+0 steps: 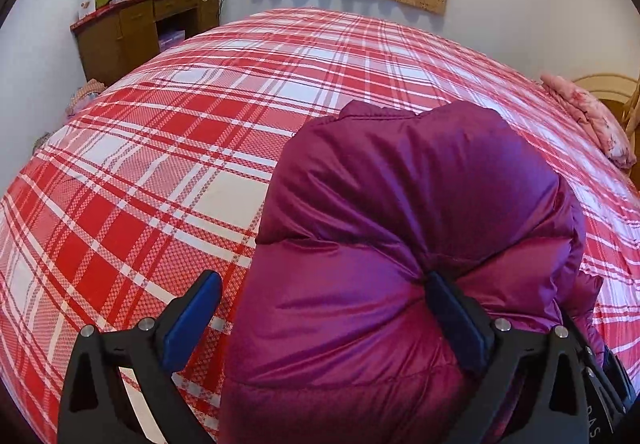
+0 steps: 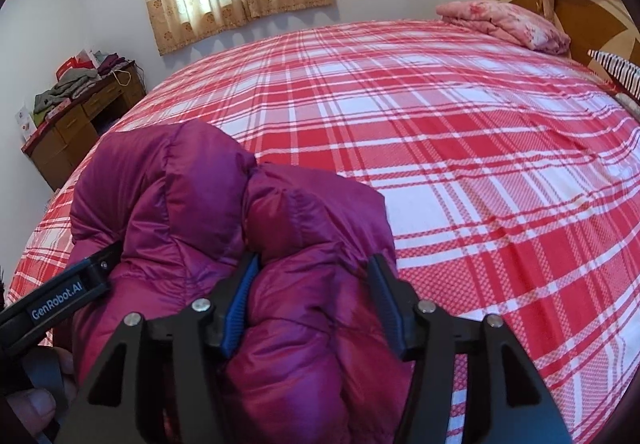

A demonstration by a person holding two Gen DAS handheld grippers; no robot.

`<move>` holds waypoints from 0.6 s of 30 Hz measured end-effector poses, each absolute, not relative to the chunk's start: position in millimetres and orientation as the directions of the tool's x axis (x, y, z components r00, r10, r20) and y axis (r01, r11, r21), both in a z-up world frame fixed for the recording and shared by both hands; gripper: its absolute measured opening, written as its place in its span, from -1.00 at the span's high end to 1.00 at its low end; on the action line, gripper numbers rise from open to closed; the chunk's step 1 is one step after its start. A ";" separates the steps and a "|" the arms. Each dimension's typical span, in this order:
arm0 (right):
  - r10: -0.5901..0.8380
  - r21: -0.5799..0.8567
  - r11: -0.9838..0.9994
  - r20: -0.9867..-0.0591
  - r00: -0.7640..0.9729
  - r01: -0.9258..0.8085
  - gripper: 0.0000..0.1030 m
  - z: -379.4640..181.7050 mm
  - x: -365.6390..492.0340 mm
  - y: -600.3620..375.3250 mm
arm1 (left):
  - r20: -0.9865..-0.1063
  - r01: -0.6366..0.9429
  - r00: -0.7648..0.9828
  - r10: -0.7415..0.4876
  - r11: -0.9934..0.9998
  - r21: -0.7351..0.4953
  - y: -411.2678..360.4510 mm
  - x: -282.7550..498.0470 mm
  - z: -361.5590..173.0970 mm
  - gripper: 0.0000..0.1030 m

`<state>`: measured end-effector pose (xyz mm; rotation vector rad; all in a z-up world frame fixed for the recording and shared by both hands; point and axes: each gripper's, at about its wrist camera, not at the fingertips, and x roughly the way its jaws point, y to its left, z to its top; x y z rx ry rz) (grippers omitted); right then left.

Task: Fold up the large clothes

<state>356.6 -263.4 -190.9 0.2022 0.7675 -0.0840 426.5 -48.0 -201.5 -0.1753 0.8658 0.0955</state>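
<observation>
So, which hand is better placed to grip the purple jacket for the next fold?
Right. The right gripper has the jacket bunched between both pads. The left gripper stands wide open, one finger against the jacket, the other over the plaid bedsheet.

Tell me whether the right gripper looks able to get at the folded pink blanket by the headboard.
Probably not: the right gripper has the purple puffer jacket between its jaws, and the pink blanket lies across the bed.
</observation>
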 end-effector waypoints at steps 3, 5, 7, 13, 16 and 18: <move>-0.003 0.151 0.977 -0.701 0.713 0.153 -0.14 -192.4 356.9 -263.8 | -0.766 -0.155 0.642 0.034 0.984 -0.086 -51.7 427.2 -201.6 -0.98; -0.005 0.149 0.977 -0.702 0.712 0.154 -0.15 -193.0 357.1 -262.8 | -0.766 -0.156 0.641 0.039 0.985 -0.080 -52.3 427.8 -202.3 -0.98; -0.006 0.149 0.976 -0.707 0.708 0.157 -0.17 -194.2 357.7 -262.1 | -0.765 -0.157 0.643 0.033 0.984 -0.089 -50.0 427.8 -203.2 -0.98; -0.001 0.155 0.975 -0.713 0.701 0.159 -0.20 -195.9 360.8 -264.3 | -0.763 -0.159 0.645 0.044 0.984 -0.077 -52.0 426.6 -203.2 -0.98; 0.002 0.158 0.975 -0.715 0.699 0.158 -0.20 -196.4 361.3 -264.9 | -0.764 -0.158 0.644 0.043 0.984 -0.078 -51.5 427.2 -203.1 -0.98; 0.002 0.156 0.975 -0.716 0.698 0.158 -0.21 -196.4 361.2 -264.7 | -0.765 -0.158 0.642 0.044 0.984 -0.077 -52.5 427.1 -203.4 -0.98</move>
